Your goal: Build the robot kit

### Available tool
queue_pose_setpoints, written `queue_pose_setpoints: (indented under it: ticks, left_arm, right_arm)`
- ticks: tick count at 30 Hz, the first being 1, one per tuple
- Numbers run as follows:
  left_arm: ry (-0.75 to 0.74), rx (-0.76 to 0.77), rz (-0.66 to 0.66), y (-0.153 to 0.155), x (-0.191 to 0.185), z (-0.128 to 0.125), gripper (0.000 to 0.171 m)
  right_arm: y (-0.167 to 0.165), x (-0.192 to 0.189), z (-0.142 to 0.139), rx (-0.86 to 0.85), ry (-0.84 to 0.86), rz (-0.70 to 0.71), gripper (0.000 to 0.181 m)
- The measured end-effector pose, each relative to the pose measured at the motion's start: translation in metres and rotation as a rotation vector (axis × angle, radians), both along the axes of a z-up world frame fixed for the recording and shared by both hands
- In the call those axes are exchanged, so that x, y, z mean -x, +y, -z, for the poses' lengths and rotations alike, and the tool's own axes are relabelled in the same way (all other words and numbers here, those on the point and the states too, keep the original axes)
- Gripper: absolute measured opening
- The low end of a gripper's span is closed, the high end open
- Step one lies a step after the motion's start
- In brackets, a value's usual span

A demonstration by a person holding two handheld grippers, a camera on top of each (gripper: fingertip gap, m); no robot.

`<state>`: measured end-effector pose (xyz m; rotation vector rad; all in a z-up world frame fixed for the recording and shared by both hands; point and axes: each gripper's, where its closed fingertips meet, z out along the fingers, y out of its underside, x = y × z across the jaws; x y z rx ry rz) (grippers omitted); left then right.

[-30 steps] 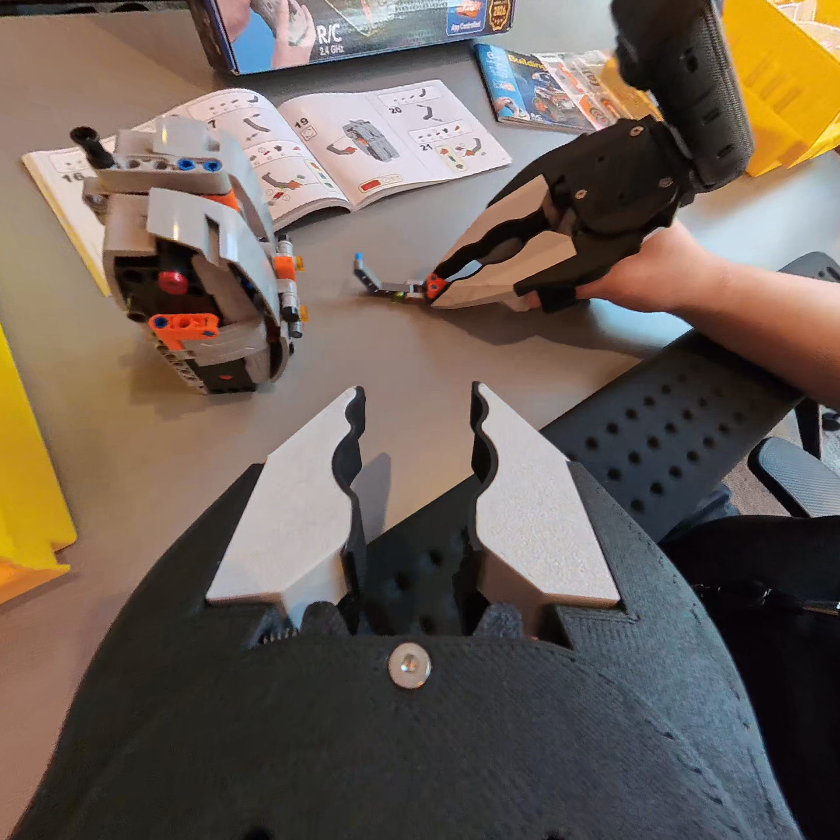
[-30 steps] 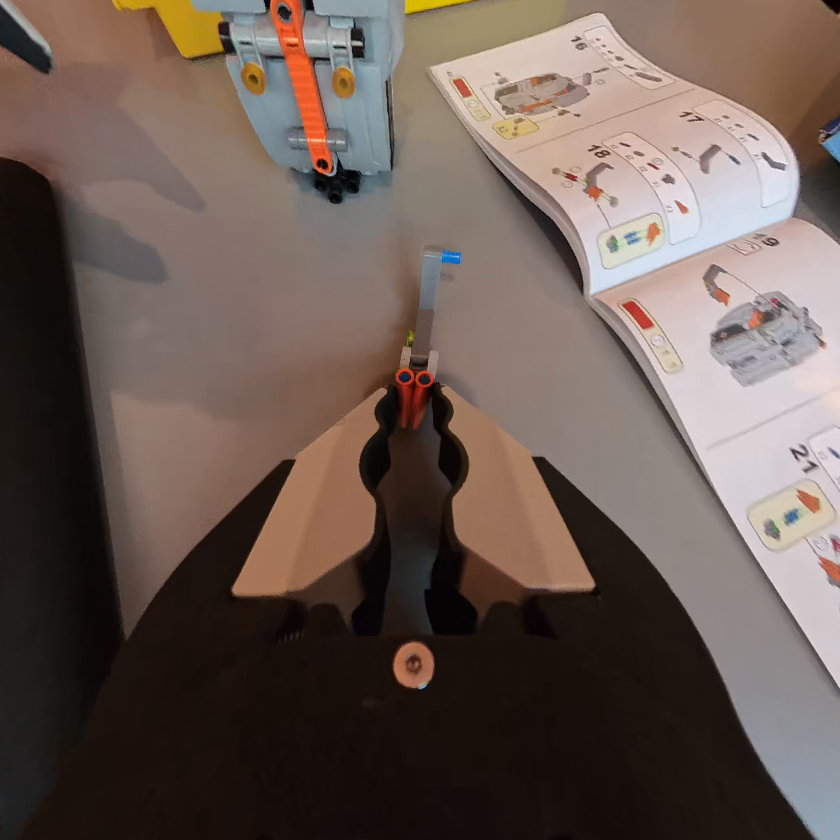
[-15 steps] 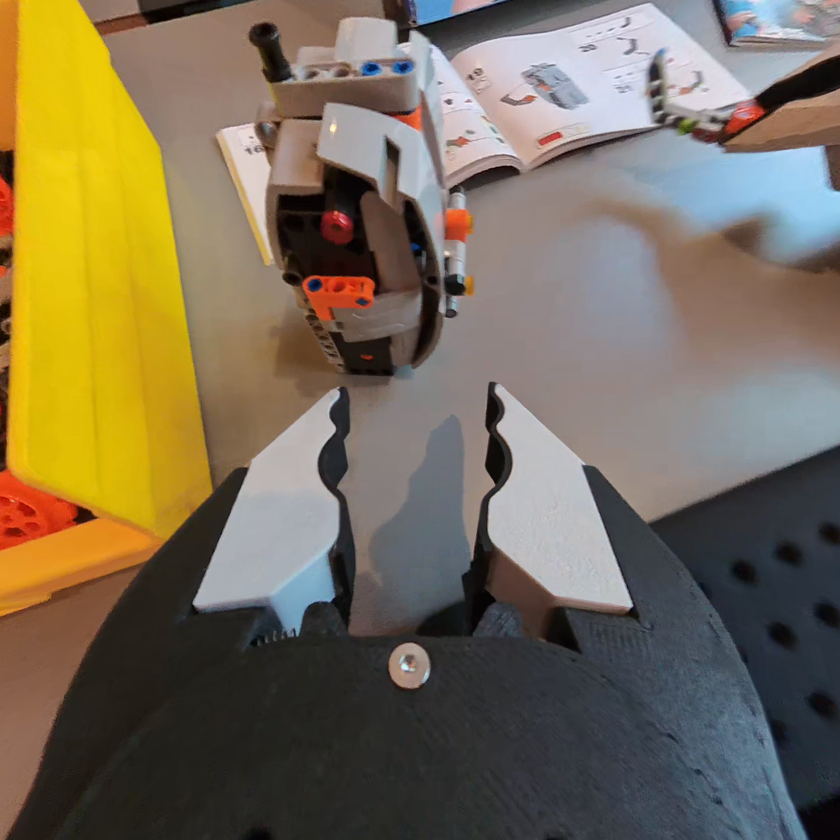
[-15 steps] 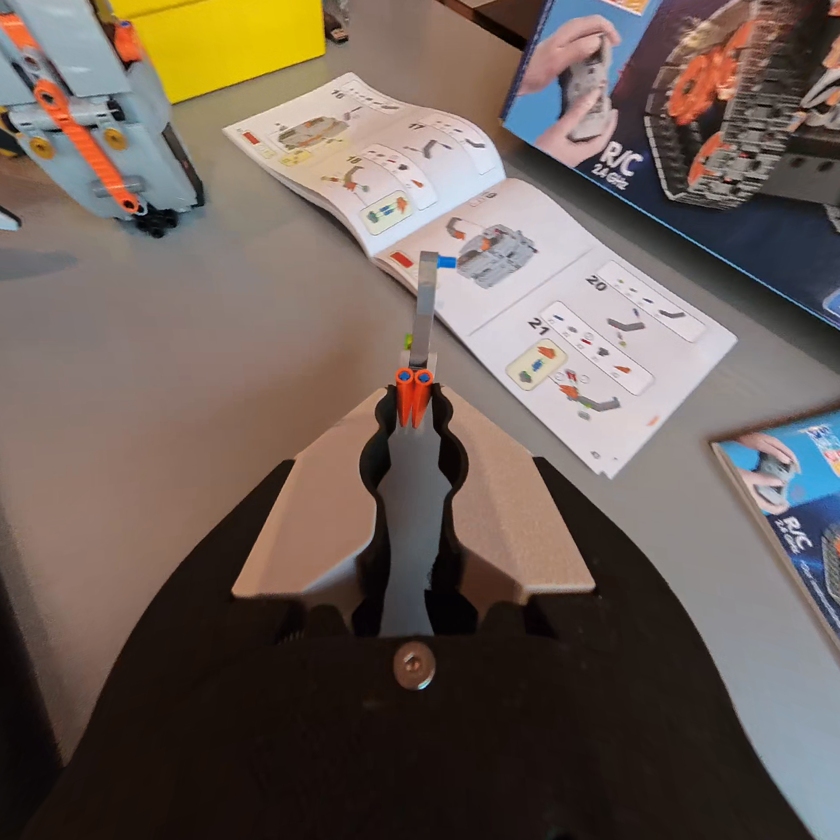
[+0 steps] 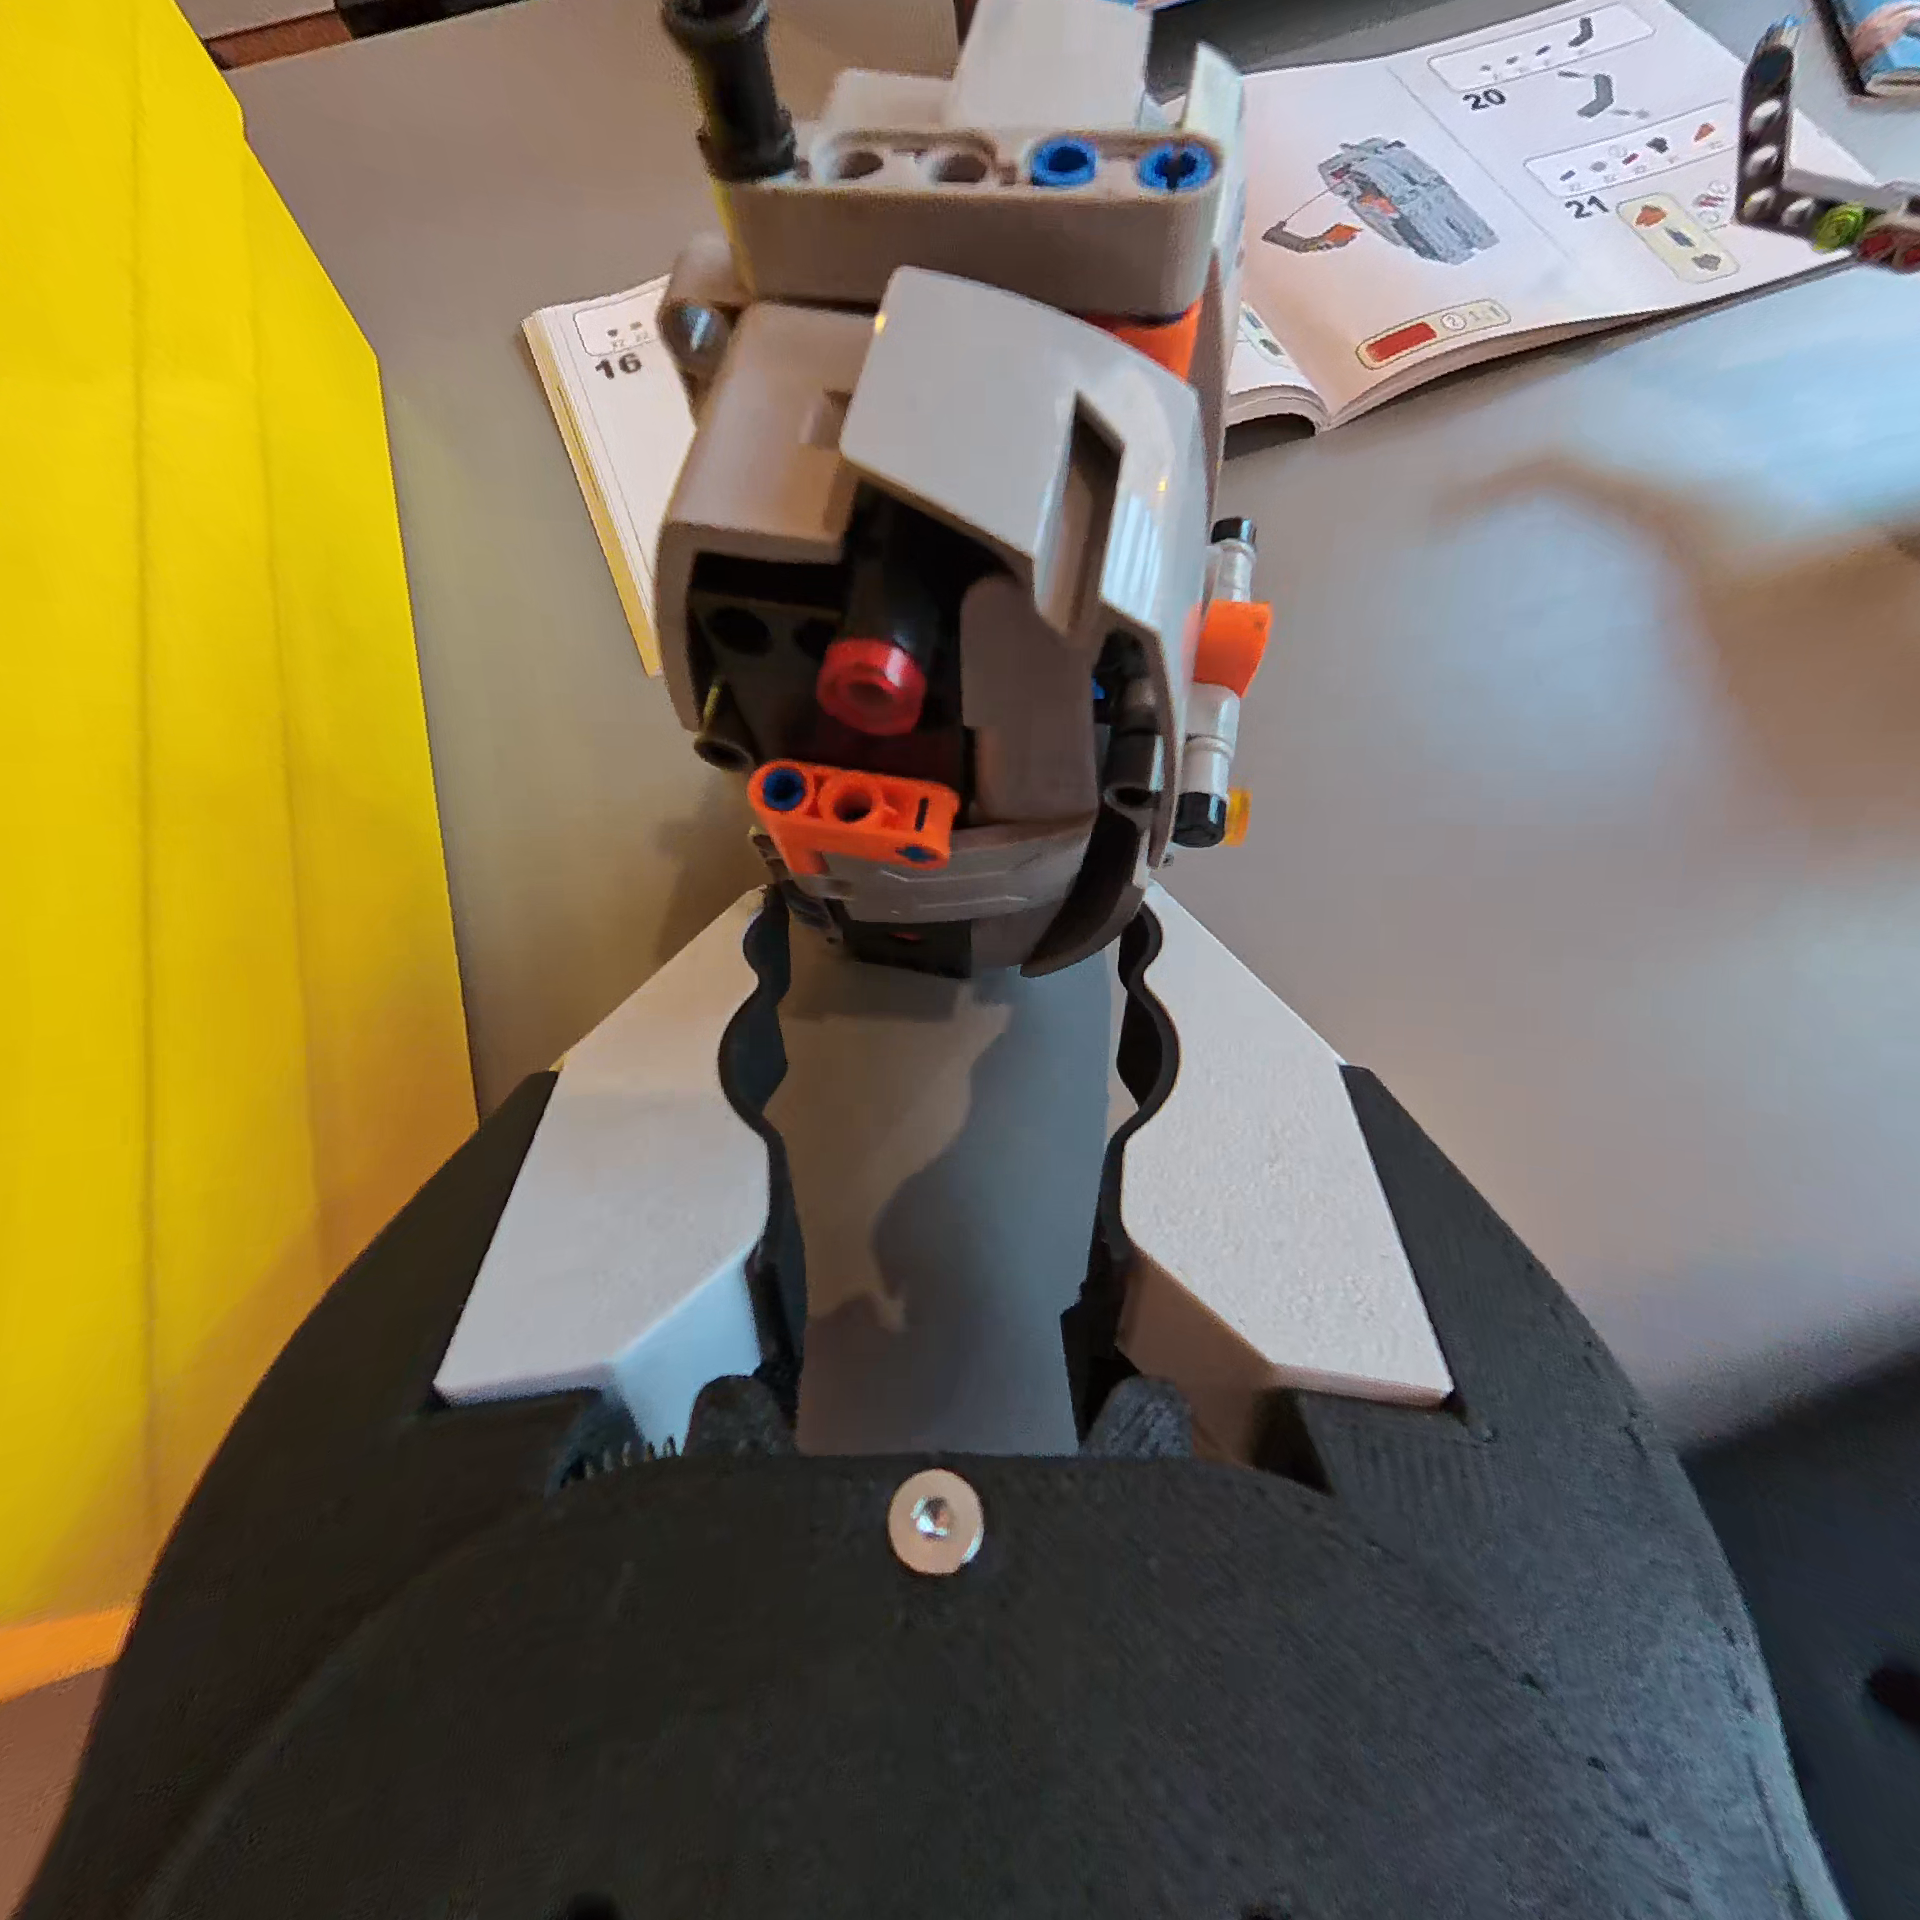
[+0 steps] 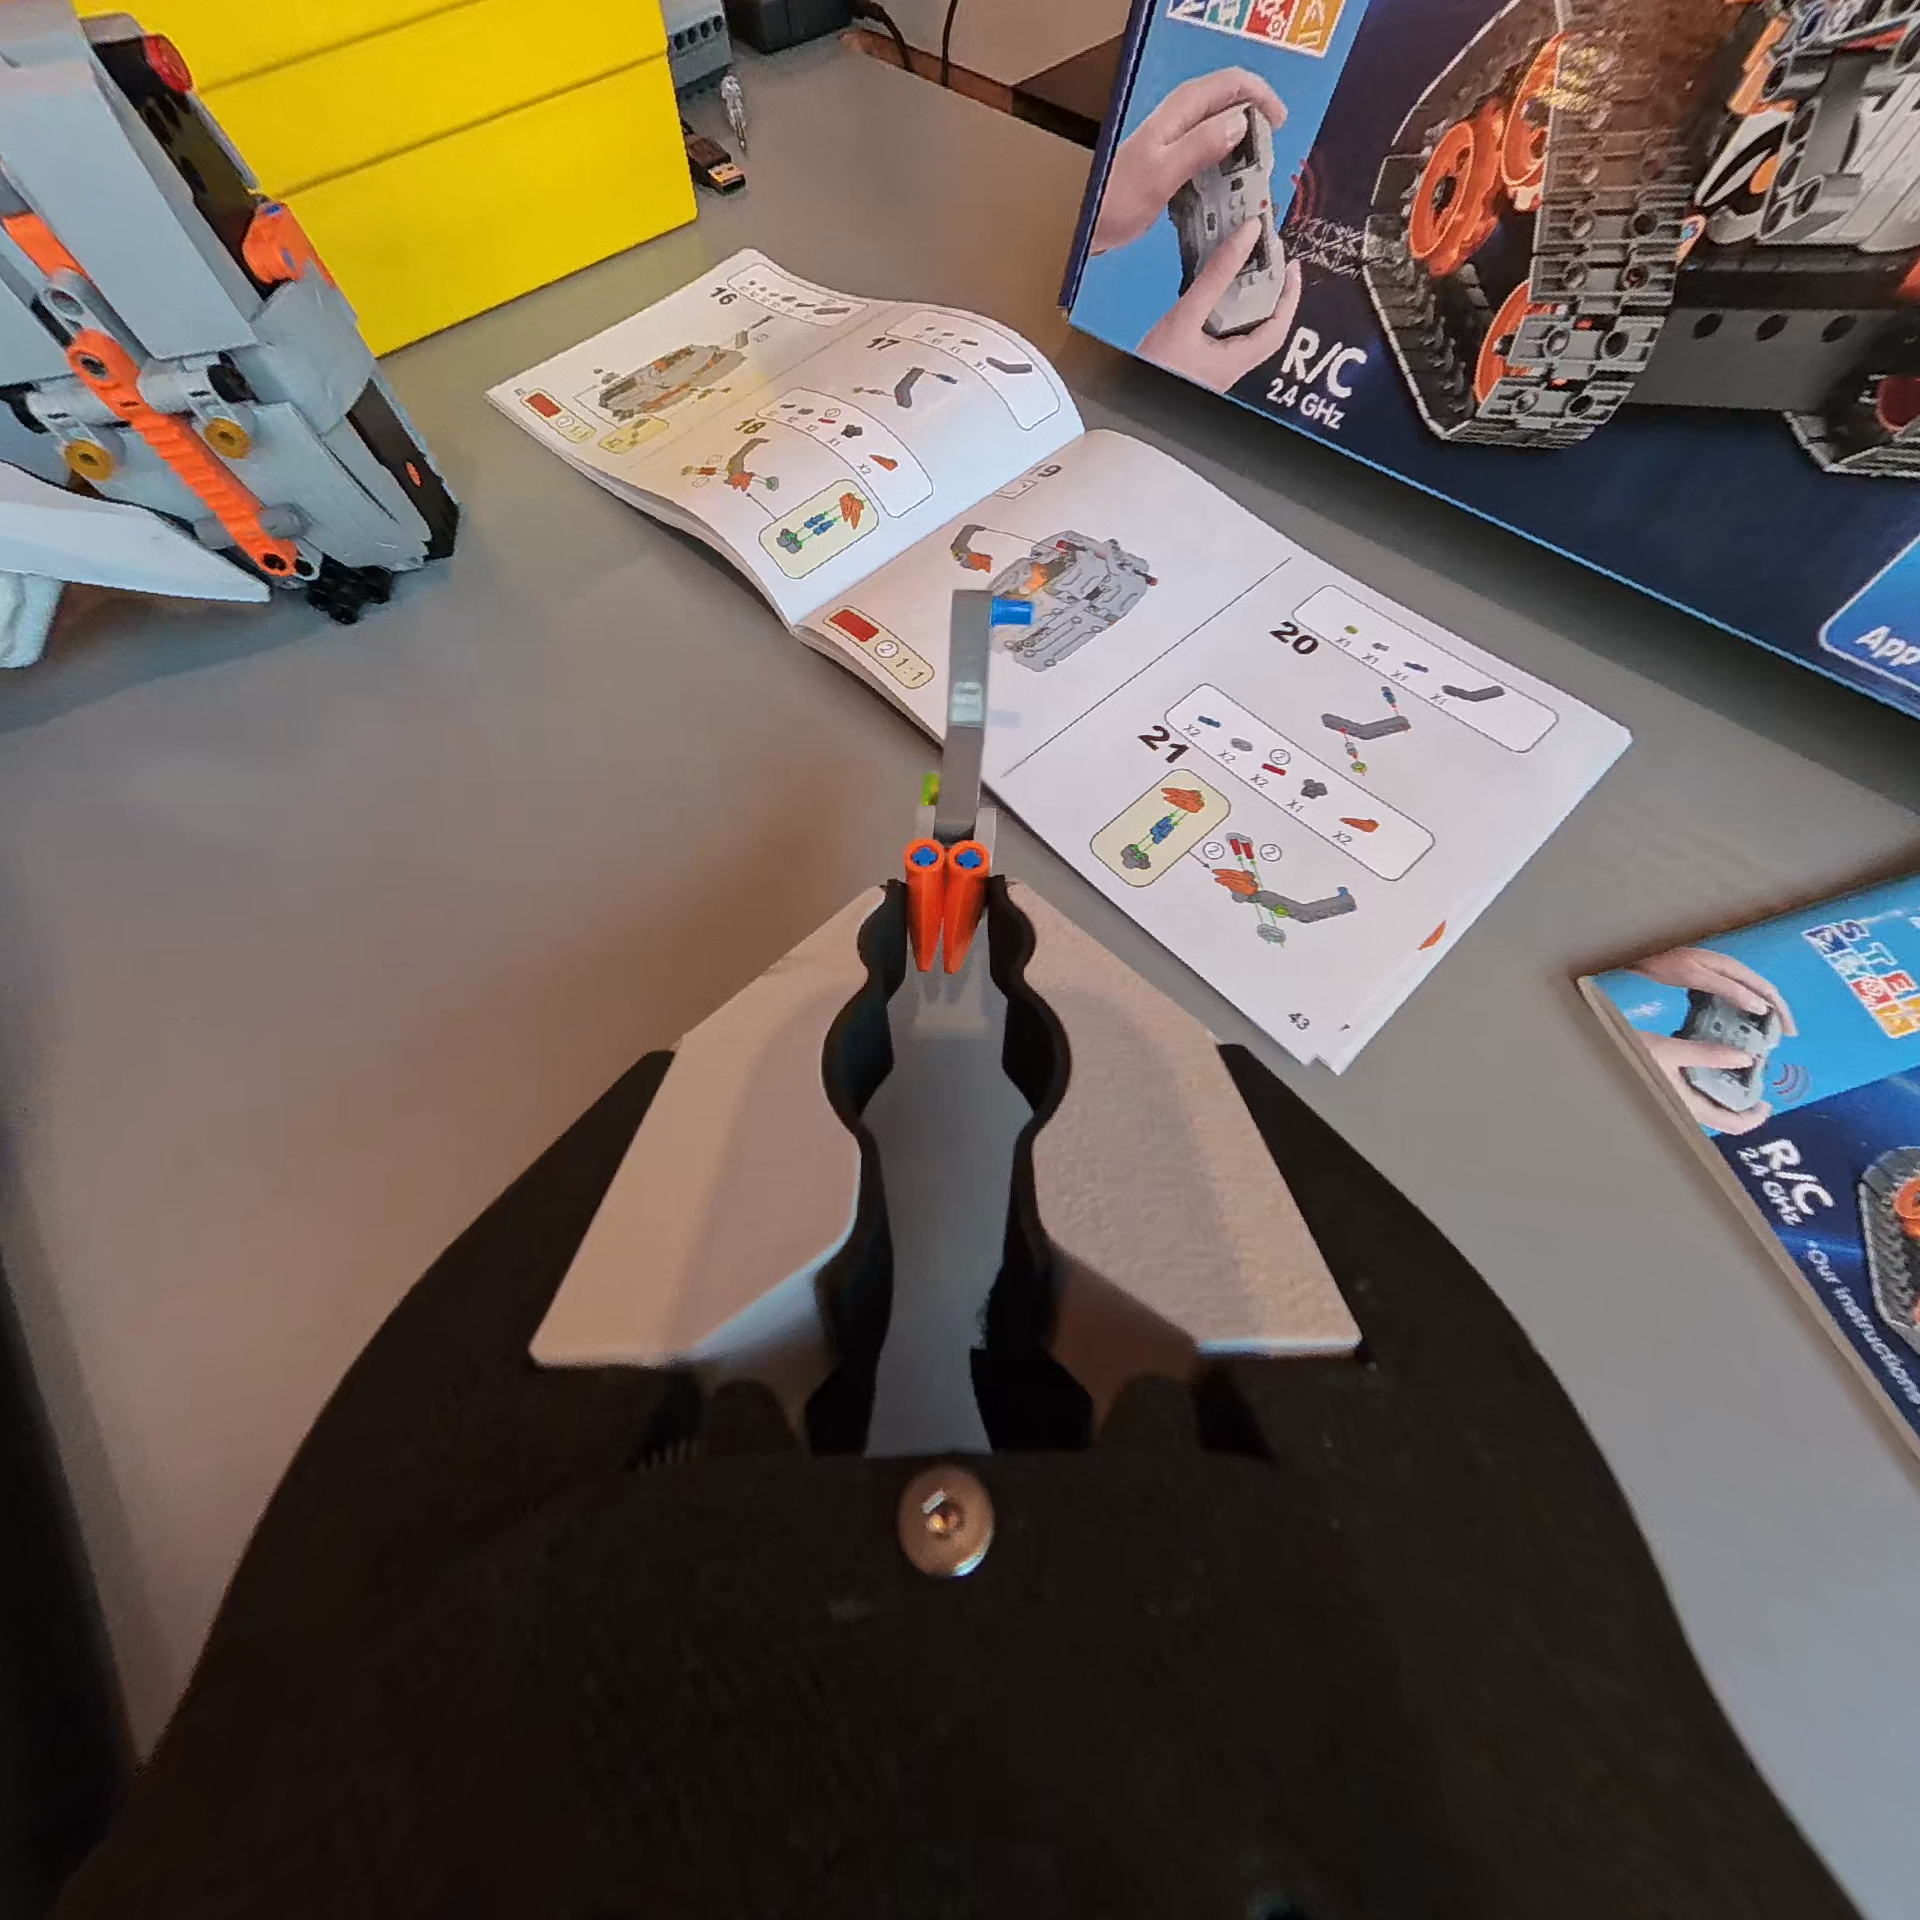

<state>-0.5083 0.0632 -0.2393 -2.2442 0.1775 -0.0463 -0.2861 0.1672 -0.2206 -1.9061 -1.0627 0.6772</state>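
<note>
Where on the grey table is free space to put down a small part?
Bare table lies between the grey brick model and the open instruction booklet. It is crowded beyond: the blue box, a second booklet, the yellow bin.

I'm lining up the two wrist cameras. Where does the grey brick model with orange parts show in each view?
Left wrist view: the grey brick model stands upper centre, just beyond the open left gripper.
Right wrist view: it sits at the upper left edge, partly cut off.
Shared landmark: the open instruction booklet on the table.
</note>
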Motion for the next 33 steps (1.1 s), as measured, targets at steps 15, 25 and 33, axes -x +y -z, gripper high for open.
queue_pose_setpoints:
  ticks: [15, 25, 33]
  left_arm:
    - [-0.021, -0.04, 0.023, 0.005, -0.005, 0.0, 0.062]
    - [-0.06, -0.041, 0.102, 0.009, -0.012, 0.0, 0.063]
    - [-0.084, -0.04, 0.172, 0.02, -0.02, 0.001, 0.063]
  right_arm:
    - [-0.001, 0.001, 0.004, 0.038, -0.003, 0.001, 0.015]
    - [-0.003, 0.003, 0.002, 0.058, 0.025, -0.011, 0.015]
    - [-0.004, 0.0, 0.003, 0.073, 0.019, -0.018, 0.015]
